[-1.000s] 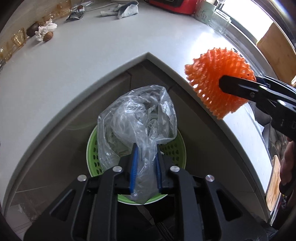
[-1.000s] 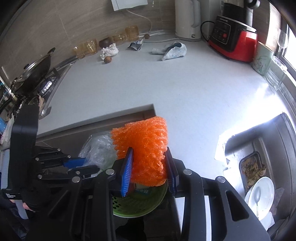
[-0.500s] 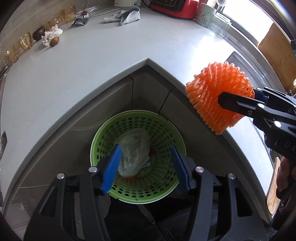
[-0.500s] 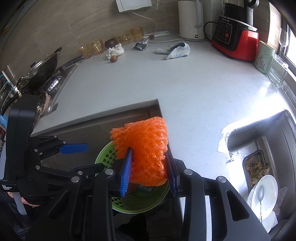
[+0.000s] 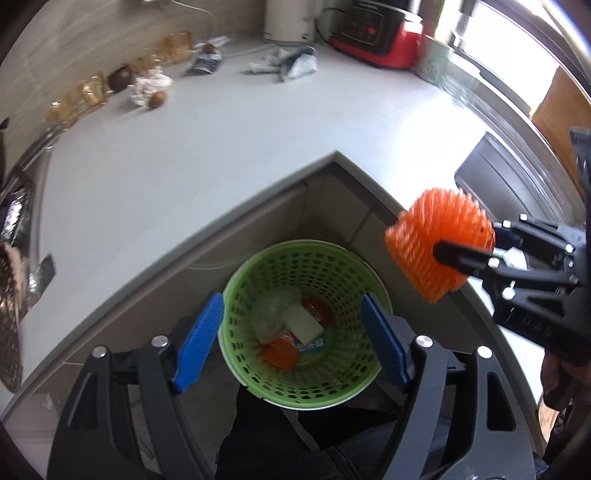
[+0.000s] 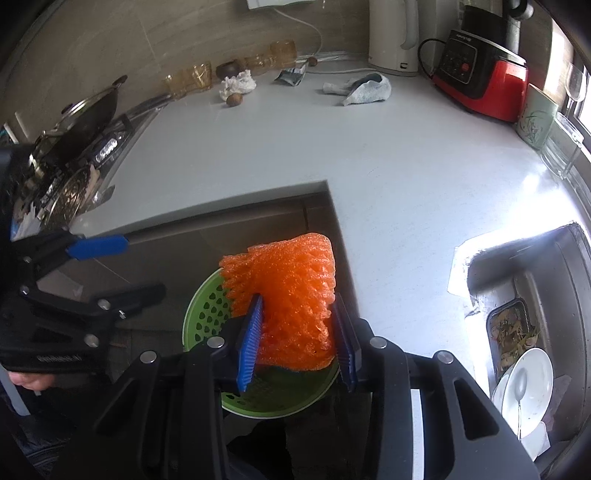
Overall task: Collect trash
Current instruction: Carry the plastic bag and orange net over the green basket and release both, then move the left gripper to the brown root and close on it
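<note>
- Your left gripper hangs above the green basket; its jaws are opening, and nothing sits between the blue pads.
- Your right gripper is clamped on the orange foam net, pads pressing into both its sides.
- From the left wrist view, that orange foam net sits over the edge of the counter, up and to the right of the basket's rim.
- The basket stands on the floor inside the counter's inner corner. In it lie a crumpled clear plastic bag, a white packet and a small orange scrap, all touching one another.
- Far back on the counter, near the wall, more litter lies: a crumpled white tissue with a brown nut shell just beside it, a small foil wrapper, and a grey-white cloth.
- A red appliance and a white kettle stand along the back wall.
- At the right, the sink holds a white plate.
</note>
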